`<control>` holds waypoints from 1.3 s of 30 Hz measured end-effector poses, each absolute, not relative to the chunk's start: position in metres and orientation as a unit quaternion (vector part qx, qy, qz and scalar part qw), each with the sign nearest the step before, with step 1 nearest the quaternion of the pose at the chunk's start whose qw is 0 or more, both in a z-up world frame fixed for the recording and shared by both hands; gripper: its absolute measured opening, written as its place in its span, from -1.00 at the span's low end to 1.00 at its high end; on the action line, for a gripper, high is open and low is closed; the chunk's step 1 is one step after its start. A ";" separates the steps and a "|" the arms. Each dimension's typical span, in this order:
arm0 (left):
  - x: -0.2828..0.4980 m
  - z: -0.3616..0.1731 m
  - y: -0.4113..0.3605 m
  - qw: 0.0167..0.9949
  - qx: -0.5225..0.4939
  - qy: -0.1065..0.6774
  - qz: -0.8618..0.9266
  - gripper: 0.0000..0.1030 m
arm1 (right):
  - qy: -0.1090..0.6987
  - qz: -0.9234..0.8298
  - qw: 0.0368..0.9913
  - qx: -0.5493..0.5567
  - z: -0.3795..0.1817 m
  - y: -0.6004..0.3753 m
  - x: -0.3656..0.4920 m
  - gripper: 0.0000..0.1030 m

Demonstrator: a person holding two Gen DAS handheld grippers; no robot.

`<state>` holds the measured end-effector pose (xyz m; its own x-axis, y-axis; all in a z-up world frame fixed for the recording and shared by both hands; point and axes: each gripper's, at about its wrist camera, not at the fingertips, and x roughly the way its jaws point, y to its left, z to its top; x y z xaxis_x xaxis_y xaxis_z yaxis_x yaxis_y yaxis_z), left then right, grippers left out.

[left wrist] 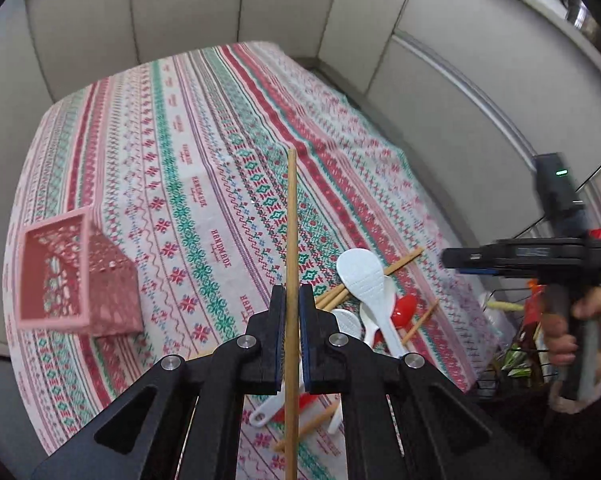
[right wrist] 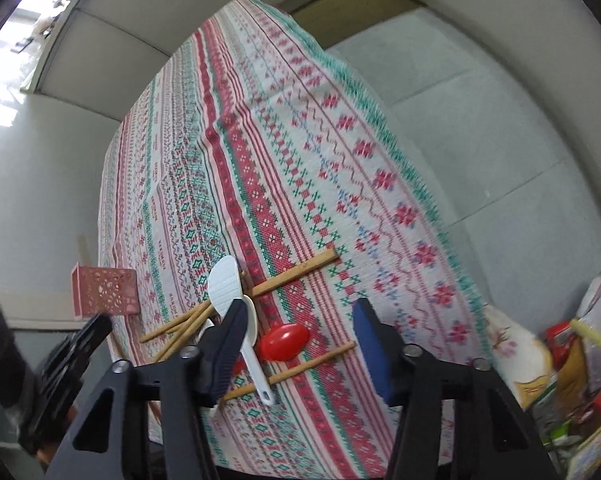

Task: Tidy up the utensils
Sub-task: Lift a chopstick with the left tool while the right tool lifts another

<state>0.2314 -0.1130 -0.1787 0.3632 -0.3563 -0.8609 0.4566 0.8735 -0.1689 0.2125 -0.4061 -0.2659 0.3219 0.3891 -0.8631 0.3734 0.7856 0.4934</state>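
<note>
Across the whole desk lies a patterned tablecloth (left wrist: 204, 168), red, green and white bands. Pink perforated basket (left wrist: 80, 276) sits on it, left of the left gripper (left wrist: 290, 300), well apart from the utensil pile. Left gripper is clamped on a single wooden chopstick (left wrist: 291, 216); the stick runs straight up between the pads and sticks out past the fingertips, lifted above the cloth. Right gripper (right wrist: 300, 316) has its jaws spread wide and holds nothing; it hangs over the pile. White rice paddle (right wrist: 225, 282) lies just ahead of its left finger, overlapping a small white spoon (right wrist: 252, 344). Red spoon (right wrist: 284, 342) sits between the fingers, touching the white spoon. Loose chopsticks (right wrist: 296, 272) lie crossed under and beside the spoons.
</note>
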 end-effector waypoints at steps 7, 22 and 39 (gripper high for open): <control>0.210 -0.155 -0.084 0.840 0.011 0.483 -0.247 -0.88 | 0.588 -0.048 0.737 0.329 -0.281 -0.388 0.230 -0.12; 0.213 -0.145 -0.032 0.859 -0.031 0.464 -0.215 -0.88 | 0.537 -0.221 0.757 0.301 -0.279 -0.341 0.272 -0.59; 0.219 -0.133 -0.006 0.875 -0.061 0.438 -0.197 -0.88 | 0.500 -0.149 0.782 0.342 -0.269 -0.344 0.314 -0.80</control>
